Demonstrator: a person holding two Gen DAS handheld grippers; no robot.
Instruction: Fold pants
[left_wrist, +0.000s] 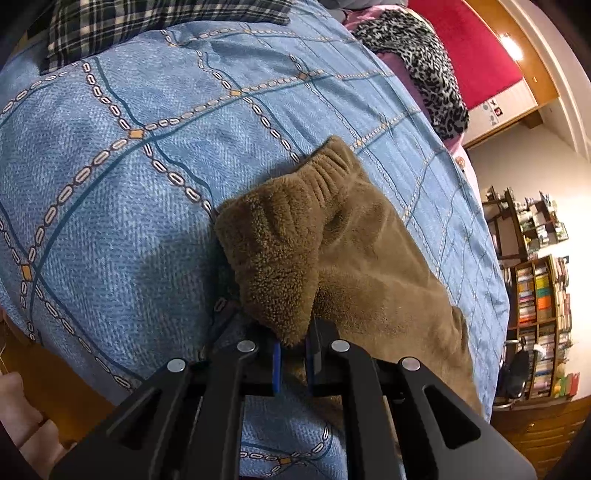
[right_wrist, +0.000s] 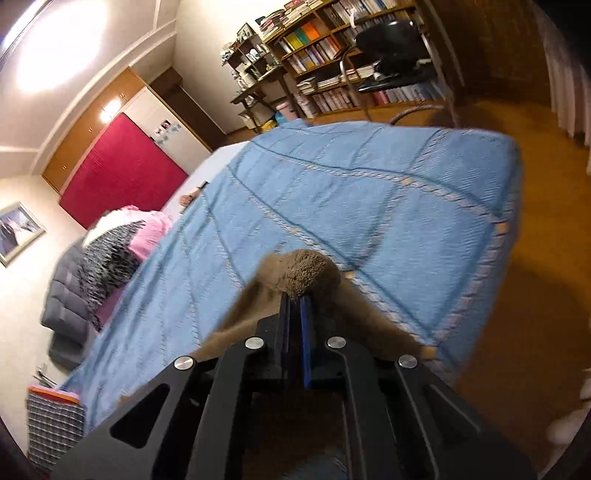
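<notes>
The brown fleece pants (left_wrist: 332, 236) lie on the blue patterned bedspread (left_wrist: 140, 155); the ribbed waistband is bunched toward the middle of the left wrist view. My left gripper (left_wrist: 293, 341) is shut on a fuzzy fold of the pants at their near edge. In the right wrist view, my right gripper (right_wrist: 295, 299) is shut on another bunch of the brown pants (right_wrist: 306, 271), lifted above the bedspread (right_wrist: 369, 206). The rest of the pants hangs below and behind the jaws, mostly hidden.
A plaid garment (left_wrist: 147, 26) lies at the bed's far end. A leopard-print cloth (left_wrist: 424, 62) and pink bedding (right_wrist: 147, 236) lie along one side. Bookshelves (right_wrist: 332, 55), a black chair (right_wrist: 391, 55) and wood floor (right_wrist: 546, 240) lie beyond the bed's edge.
</notes>
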